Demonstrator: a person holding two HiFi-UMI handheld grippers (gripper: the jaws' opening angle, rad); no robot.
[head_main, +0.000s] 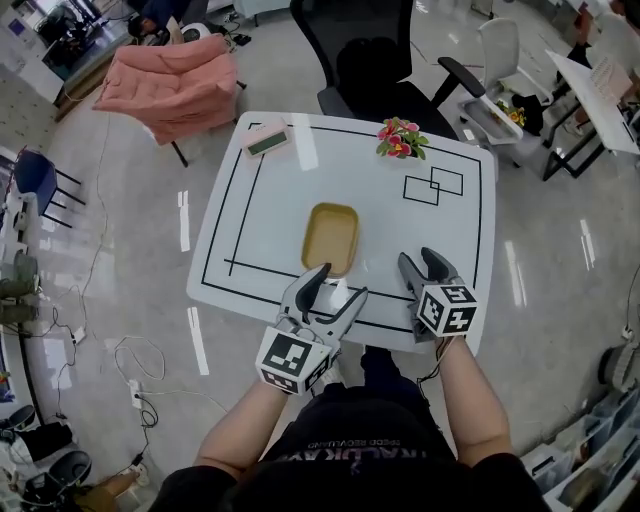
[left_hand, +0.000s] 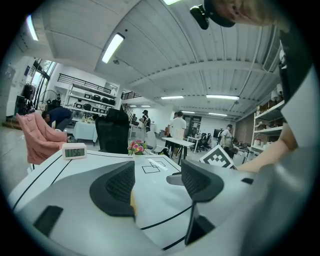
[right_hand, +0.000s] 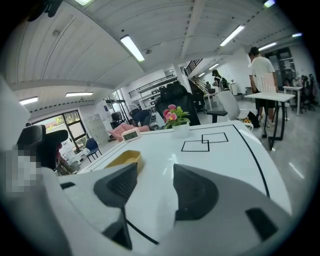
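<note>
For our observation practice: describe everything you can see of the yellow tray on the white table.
The yellow tray is a shallow, plastic-looking rounded rectangle with a raised rim, and it is empty. It lies flat near the middle of the table. The left gripper, jaws apart, is close by its near end.

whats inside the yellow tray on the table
In the head view the yellow tray shows only its bare yellow floor, with nothing lying in it. A jaw tip of the open left gripper covers a bit of its near rim.
</note>
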